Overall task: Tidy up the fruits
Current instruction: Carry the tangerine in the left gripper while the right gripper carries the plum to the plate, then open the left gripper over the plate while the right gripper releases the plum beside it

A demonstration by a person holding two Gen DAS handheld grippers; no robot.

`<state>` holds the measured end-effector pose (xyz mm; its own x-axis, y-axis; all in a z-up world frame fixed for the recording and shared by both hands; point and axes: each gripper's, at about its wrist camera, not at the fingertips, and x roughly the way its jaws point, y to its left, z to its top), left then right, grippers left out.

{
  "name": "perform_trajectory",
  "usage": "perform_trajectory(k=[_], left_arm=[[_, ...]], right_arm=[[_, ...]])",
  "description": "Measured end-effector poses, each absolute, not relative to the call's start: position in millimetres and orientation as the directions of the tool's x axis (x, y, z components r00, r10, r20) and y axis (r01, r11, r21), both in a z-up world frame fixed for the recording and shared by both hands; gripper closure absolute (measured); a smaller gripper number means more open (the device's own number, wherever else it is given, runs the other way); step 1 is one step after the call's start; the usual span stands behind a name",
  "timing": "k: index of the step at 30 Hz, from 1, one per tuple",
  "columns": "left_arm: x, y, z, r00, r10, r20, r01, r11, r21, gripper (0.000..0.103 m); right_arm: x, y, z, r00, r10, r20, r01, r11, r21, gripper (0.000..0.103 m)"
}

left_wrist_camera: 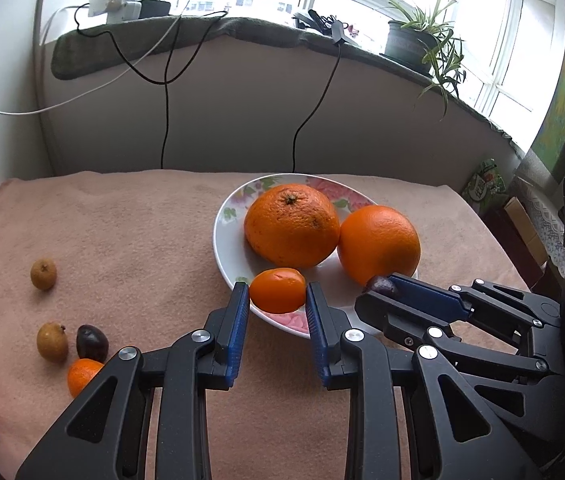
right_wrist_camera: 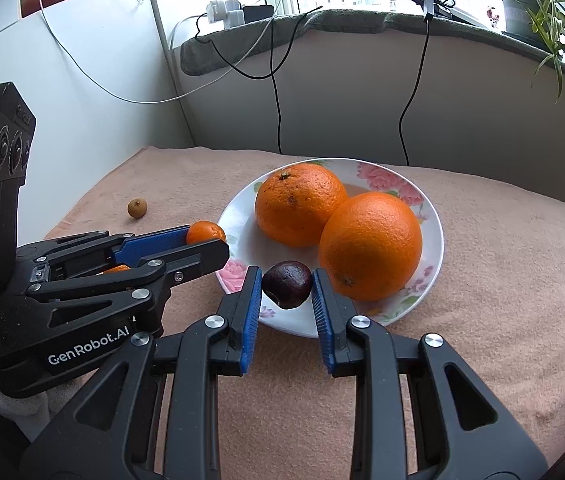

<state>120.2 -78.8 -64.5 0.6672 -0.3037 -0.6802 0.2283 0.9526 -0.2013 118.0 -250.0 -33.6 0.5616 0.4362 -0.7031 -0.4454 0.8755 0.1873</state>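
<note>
1. The left tool pinched a small mandarin over the near rim of the flowered plate, at lower centre of the left wrist view.
2. The right tool pinched a dark plum over the plate's near edge, at centre of the right wrist view.
3. Done: two large oranges lay touching each other on the plate.
4. Judged in progress: both carried fruits had reached the plate but were not yet released.
5. Left to do: at lower left of the left wrist view, two brownish fruits, a second dark plum and two more mandarins lay on the pink cloth covering the table, well apart from the plate.
6. Legible writing: "GenRobot.AI" in white on the left tool's body, lower left of the right wrist view. Print on a green package at the right edge was too small to read.
</note>
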Motion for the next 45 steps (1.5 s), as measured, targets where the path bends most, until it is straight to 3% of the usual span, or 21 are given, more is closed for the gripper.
perform_trajectory(k=[13, 15, 19, 23, 28, 30, 34, 39, 45], left_arm=[[124, -78, -64, 0.668, -0.294, -0.684, 0.22, 0.956, -0.195, 0.075], [125, -78, -64, 0.672, -0.288, -0.683, 0.215, 0.958, -0.191, 0.069], [125, -75, -62, 0.678, -0.286, -0.678, 0.211, 0.958, -0.193, 0.066], [124, -73, -60, 0.684, -0.282, -0.672, 0.207, 0.959, -0.192, 0.066], [121, -69, -55, 0.699, -0.271, -0.661, 0.199, 0.962, -0.185, 0.055], [120, -67, -53, 0.706, -0.266, -0.656, 0.192, 0.964, -0.184, 0.044], [116, -65, -48, 0.72, -0.254, -0.646, 0.187, 0.967, -0.172, 0.035], [112, -64, -43, 0.731, -0.243, -0.637, 0.182, 0.97, -0.162, 0.026], [106, -64, -38, 0.738, -0.238, -0.632, 0.184, 0.971, -0.151, 0.025]], right_arm=[[120, -249, -36, 0.562, 0.422, -0.711, -0.447, 0.878, 0.168, 0.076], [120, -249, -36, 0.562, 0.421, -0.712, -0.446, 0.879, 0.167, 0.076], [122, -250, -36, 0.558, 0.429, -0.71, -0.446, 0.877, 0.179, 0.075], [120, -250, -35, 0.558, 0.434, -0.707, -0.451, 0.874, 0.181, 0.064], [116, -247, -33, 0.567, 0.436, -0.699, -0.459, 0.872, 0.172, 0.044], [115, -247, -32, 0.569, 0.441, -0.694, -0.46, 0.871, 0.176, 0.038], [112, -249, -30, 0.581, 0.437, -0.686, -0.451, 0.875, 0.176, 0.017], [111, -255, -27, 0.58, 0.455, -0.675, -0.436, 0.874, 0.215, 0.013], [108, -256, -25, 0.585, 0.447, -0.677, -0.429, 0.879, 0.209, 0.013]])
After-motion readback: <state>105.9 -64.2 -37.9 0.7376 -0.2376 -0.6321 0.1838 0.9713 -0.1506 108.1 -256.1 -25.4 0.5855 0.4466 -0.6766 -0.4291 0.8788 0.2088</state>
